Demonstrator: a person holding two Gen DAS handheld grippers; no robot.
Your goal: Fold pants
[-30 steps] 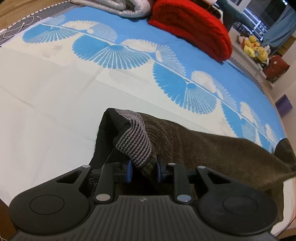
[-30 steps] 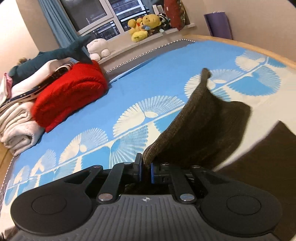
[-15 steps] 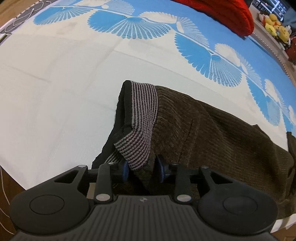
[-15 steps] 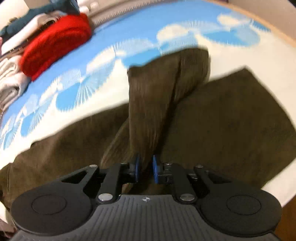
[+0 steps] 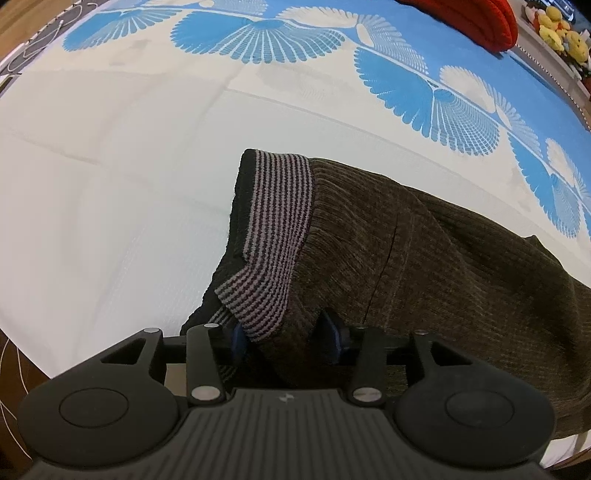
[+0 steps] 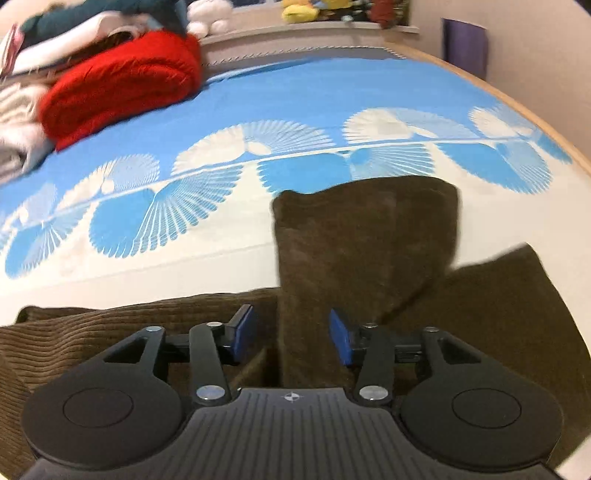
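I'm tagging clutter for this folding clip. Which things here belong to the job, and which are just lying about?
Job:
- brown pants, striped waistband
- left gripper, shut on the waistband
- right gripper, open
- bed sheet

Lying about:
- red blanket
- plush toys
- purple roll

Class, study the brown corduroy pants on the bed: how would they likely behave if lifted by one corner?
The pants would probably sag and drape, since the striped waistband already flops over. The ribbed cloth looks thick, so likely grippy, not slippery, for the left gripper.
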